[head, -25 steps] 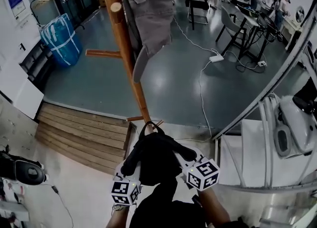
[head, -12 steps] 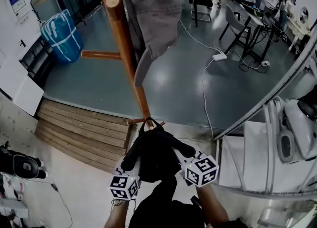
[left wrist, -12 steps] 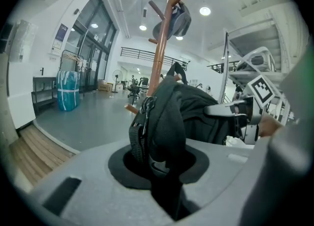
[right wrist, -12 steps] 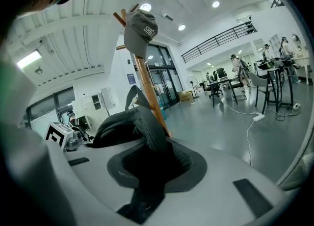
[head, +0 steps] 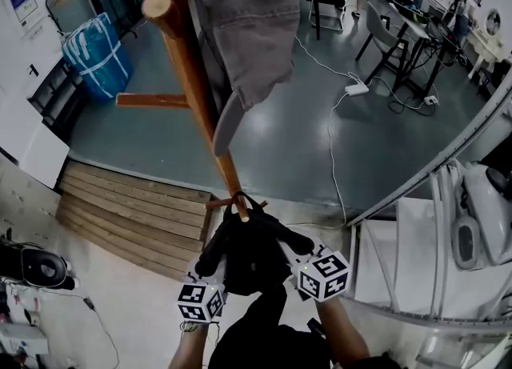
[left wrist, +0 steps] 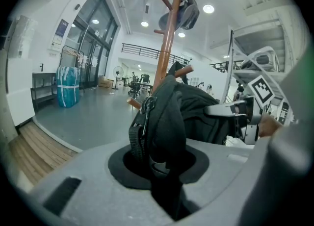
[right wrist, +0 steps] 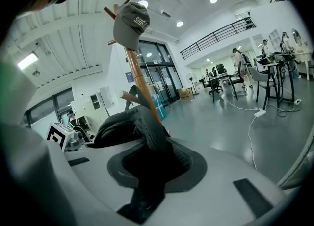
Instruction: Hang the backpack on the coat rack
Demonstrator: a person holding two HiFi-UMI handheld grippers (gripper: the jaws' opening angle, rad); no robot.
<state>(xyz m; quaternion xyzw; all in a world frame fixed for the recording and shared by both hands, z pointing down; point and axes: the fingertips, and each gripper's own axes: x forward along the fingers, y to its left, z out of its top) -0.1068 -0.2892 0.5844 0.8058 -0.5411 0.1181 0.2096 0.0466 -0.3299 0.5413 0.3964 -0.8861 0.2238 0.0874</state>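
Grey cap (head: 248,31) overhead; blue bag (head: 96,55) at far left; white power strip (head: 356,88) on grey floor (head: 272,151)

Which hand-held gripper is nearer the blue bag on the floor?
Left. The left hand-held gripper, shut on the backpack, is on the blue bag side; the right hand-held gripper grips the backpack's far side.

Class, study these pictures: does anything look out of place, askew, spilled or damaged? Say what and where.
Nothing spilled or damaged. One oddity: a white power strip and its cable trail loose across the floor, right of the coat rack, a possible trip hazard.
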